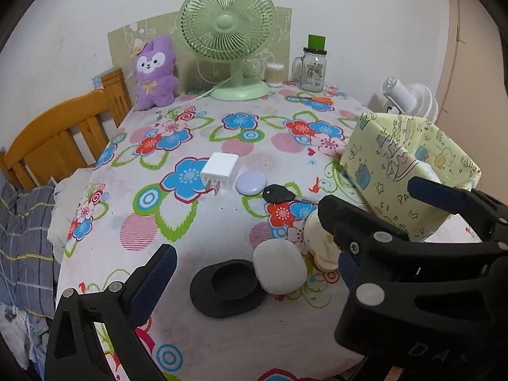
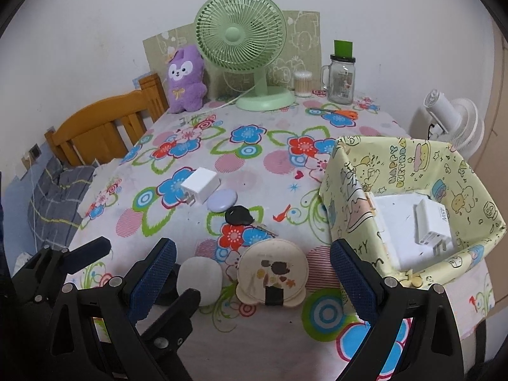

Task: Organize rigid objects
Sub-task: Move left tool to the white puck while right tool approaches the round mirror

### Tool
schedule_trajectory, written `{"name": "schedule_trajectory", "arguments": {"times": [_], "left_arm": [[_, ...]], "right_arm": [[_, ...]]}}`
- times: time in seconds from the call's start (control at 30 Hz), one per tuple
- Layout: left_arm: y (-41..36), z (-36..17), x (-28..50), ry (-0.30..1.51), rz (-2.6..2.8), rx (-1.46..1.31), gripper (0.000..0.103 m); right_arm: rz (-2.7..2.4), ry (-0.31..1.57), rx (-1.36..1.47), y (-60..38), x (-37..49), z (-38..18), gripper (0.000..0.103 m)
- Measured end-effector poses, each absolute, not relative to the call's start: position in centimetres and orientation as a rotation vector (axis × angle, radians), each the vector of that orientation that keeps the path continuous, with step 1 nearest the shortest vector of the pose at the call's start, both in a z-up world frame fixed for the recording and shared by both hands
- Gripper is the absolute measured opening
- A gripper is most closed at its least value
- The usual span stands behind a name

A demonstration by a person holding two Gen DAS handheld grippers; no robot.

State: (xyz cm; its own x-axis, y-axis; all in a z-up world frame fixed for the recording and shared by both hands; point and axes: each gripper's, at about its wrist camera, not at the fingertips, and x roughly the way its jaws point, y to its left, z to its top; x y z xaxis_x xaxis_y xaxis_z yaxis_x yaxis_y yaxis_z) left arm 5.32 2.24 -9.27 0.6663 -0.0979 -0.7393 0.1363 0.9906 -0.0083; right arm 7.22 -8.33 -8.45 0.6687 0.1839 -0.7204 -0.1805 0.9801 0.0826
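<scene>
Left gripper (image 1: pixel 254 273) nearest in left wrist view: jaws spread wide, released, nothing between pads, low over near table edge. Black dish (image 1: pixel 227 289) and white pebble (image 1: pixel 280 270) framed between its fingers, pebble overlapping dish's right rim. Right gripper (image 2: pixel 252 273) likewise released, jaws wide apart, empty; cream round case (image 2: pixel 273 273) on cloth in the gap between its fingers, not touched by either pad. White pebble just left of cream case; black dish mostly hidden behind right gripper's left finger in right wrist view.

Mid-table, diagonal row on floral cloth (image 2: pixel 254 165): white charger (image 2: pixel 200 184) with prongs toward near-left, lilac disc (image 2: pixel 221 200) touching or just beside it, black key fob (image 2: pixel 238 216) next, with a metal key sticking out to its right. All well apart from box.

Yellow cartoon-print box (image 2: pixel 444 171) at right side of table, open top, walls leaning outward. Inside: second white charger (image 2: pixel 430 225) lying on white bottom, prongs toward near wall.

Back edge: green fan (image 2: pixel 239 33), purple plush (image 2: pixel 184 79) to its left, cotton-swab tub (image 2: pixel 302 83) and glass mug jar (image 2: pixel 341 77) with green lid piece to its right. Orange scissors (image 2: pixel 344 113) flat on cloth in front of jar. White fan (image 2: pixel 451 117) beyond table's right edge. Wooden headboard (image 2: pixel 104 120) and plaid bedding at left.
</scene>
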Motion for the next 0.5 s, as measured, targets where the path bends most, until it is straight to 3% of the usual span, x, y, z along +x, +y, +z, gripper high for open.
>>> {"name": "schedule_trajectory", "arguments": {"times": [0.5], "left_arm": [[1.9,-12.8,6.1,0.903,-0.133,0.044,0.101]], "right_arm": [[0.198,0.907,0.001,-8.1,7.7,-12.1,0.09]]}}
